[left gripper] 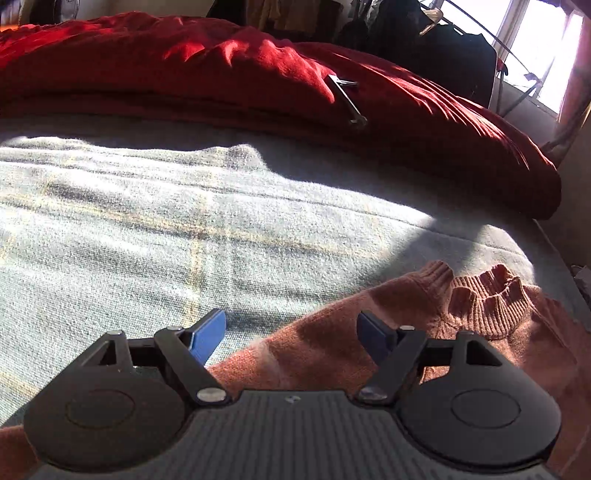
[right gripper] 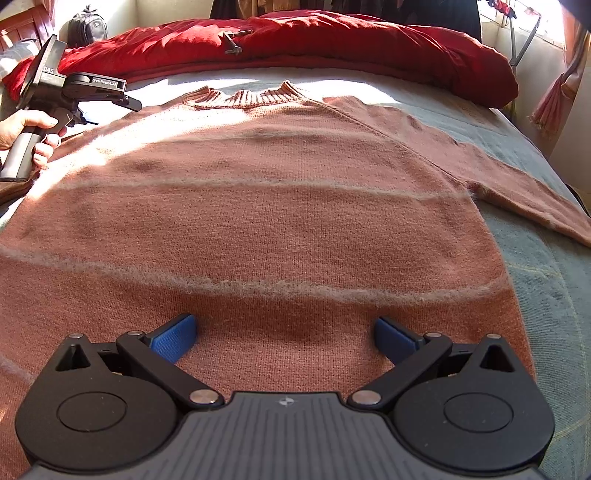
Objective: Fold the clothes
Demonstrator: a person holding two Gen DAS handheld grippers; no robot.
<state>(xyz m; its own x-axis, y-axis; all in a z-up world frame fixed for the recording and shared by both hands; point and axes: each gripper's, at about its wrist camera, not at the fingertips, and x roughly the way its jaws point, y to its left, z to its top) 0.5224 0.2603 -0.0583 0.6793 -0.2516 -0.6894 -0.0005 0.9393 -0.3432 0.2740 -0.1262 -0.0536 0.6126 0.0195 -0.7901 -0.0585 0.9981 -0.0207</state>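
Right gripper (right gripper: 284, 338) nearest, jaws spread wide, nothing pinched, blue pads (right gripper: 173, 338) hovering over lower body of rust-coloured sweater (right gripper: 280, 221). Sweater spread flat on pale grey-green blanket (right gripper: 546, 295), pale fuzzy stripes across chest, right-hand sleeve trailing off toward bed edge, ribbed collar (right gripper: 245, 96) at far end. Left gripper (left gripper: 291, 332) likewise parted and empty, above folded-in sleeve beside collar; seen from right wrist view held in a hand (right gripper: 26, 129) at upper left. Writing on its body: "GenRobot.AI" legible (second label partly cut off, "DAS" readable). Beyond: bunched red duvet (right gripper: 332, 40), small dark metal piece (right gripper: 232, 46) lying on it; backpack (right gripper: 88, 27) in far corner.
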